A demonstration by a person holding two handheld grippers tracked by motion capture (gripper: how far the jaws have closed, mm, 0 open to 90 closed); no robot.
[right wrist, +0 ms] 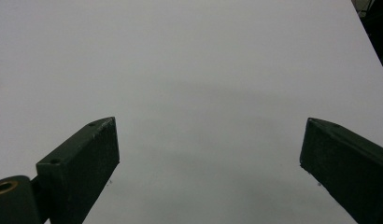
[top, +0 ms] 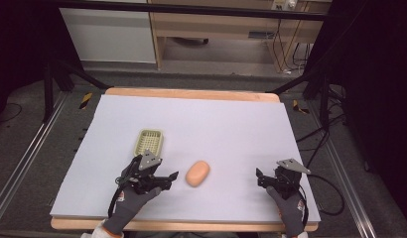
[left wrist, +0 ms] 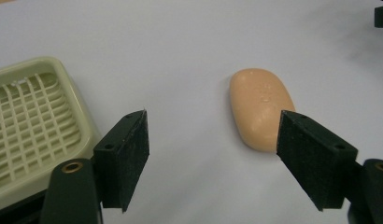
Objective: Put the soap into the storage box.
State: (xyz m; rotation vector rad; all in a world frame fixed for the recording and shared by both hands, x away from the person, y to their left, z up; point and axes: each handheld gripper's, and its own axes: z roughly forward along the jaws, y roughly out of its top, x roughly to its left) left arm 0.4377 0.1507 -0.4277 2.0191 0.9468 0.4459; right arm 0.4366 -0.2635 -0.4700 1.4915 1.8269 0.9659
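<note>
Pale lilac sheeting covered the wooden table (top: 191, 94), with dark floor and a cabinet beyond. From left to right lay a cream slatted soap dish (top: 149, 142), then a smooth peach oval soap bar (top: 197, 173). The left gripper (top: 164, 179) hung spread just beside the bar; its own view showed the dish's grid. The right gripper (top: 259, 179) gaped over bare sheet.

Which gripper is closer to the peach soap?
The left gripper. Its open fingers sit right beside the peach soap, next to the pale green dish. The right gripper hovers farther away over bare table.
</note>
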